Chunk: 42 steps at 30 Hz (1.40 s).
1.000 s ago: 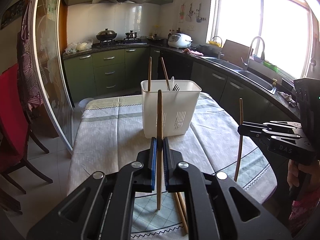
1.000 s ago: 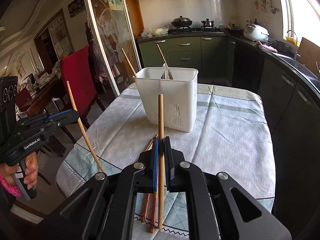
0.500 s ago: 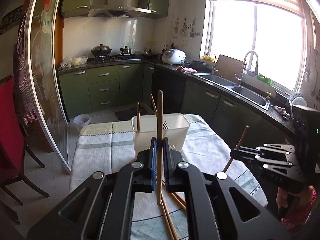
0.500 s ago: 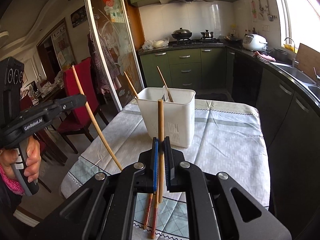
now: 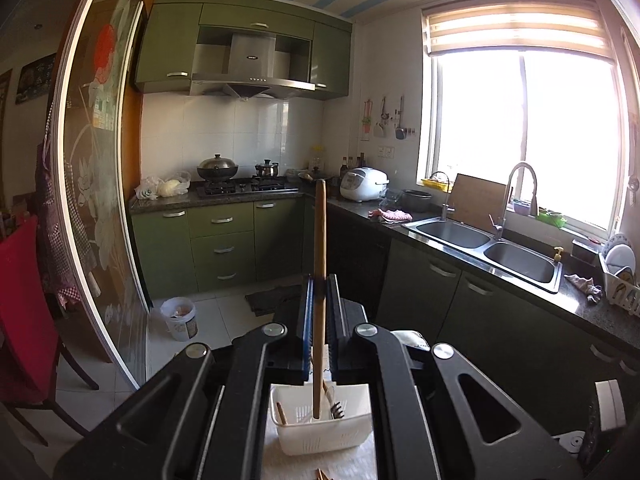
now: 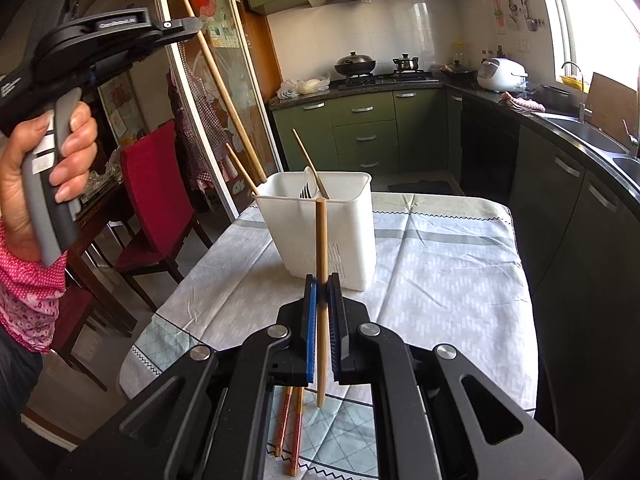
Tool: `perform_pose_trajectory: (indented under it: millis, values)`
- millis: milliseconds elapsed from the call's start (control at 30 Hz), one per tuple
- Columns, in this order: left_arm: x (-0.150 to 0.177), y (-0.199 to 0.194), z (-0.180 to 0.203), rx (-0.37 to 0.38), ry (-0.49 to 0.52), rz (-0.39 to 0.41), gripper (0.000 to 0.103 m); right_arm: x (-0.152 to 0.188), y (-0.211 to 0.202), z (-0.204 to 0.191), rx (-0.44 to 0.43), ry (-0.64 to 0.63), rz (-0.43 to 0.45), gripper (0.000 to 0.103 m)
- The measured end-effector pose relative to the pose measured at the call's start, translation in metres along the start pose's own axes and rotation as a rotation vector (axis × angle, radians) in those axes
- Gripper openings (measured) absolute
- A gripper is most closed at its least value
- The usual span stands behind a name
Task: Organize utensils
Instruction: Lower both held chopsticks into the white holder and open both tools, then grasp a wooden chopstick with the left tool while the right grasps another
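**Chopstick Held Over the Box, Ready to Drop**

A long wooden chopstick (image 5: 319, 280) is squeezed tight between the closed jaws of the left gripper (image 5: 319, 300). It is held high above the tall white plastic utensil box (image 5: 320, 428), and its bottom tip is seen pointing down into the open top. From the other side, the stick is seen leaning, with its low end at the box's left rim. A few chopsticks and a fork are already kept inside.

A second wooden chopstick (image 6: 321, 300) is pinched upright in the closed jaws of the right gripper (image 6: 322, 312), near the box but not yet over it. Two reddish chopsticks (image 6: 290, 428) are left lying on the pale checked tablecloth (image 6: 440, 280).

Trouble could be caused by the lean. If the stick is let go too high, the rim may be hit and the stick may bounce out onto the floor. The light box could also be tipped if it is poked from the side. The right stick could be bumped by the left arm.
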<state>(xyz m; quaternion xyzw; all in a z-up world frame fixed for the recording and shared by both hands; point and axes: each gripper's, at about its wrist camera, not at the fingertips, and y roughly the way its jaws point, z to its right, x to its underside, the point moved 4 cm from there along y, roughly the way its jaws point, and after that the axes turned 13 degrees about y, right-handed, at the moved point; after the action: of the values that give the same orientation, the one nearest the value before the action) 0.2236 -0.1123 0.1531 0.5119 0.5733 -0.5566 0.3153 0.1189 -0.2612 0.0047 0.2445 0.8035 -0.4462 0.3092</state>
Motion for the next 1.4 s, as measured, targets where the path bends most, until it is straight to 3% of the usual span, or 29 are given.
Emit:
perform_pose_trajectory:
  millis: [167, 400, 500, 733, 900, 1033, 1200, 1400]
  values:
    - [0.022, 0.049, -0.006, 0.002, -0.038, -0.097, 0.006, -0.015, -0.015, -0.005, -0.005, -0.014, 0.035, 0.007]
    - [0.064, 0.081, 0.005, 0.023, 0.026, -0.224, 0.006, -0.057, -0.034, -0.031, -0.021, -0.058, 0.1, 0.007]
    - [0.071, 0.079, 0.007, 0.042, 0.046, -0.244, 0.006, -0.085, -0.04, -0.045, -0.031, -0.074, 0.132, 0.007]
    - [0.064, 0.041, 0.0, 0.062, 0.049, -0.195, 0.007, -0.16, -0.04, -0.069, -0.007, -0.066, 0.229, 0.006]
    - [0.079, 0.013, 0.001, 0.103, 0.06, -0.225, 0.01, -0.2, -0.014, -0.065, 0.048, -0.026, 0.266, 0.007]
    - [0.108, -0.003, 0.002, 0.139, 0.059, -0.289, 0.017, -0.204, 0.033, -0.05, 0.08, -0.004, 0.196, 0.007]
    - [0.151, -0.007, 0.001, 0.19, 0.033, -0.409, 0.017, -0.181, 0.085, -0.03, 0.104, 0.007, 0.095, 0.007]
    - [0.189, 0.007, 0.005, 0.213, 0.009, -0.528, 0.017, -0.16, 0.099, -0.021, 0.101, 0.0, 0.06, 0.011]
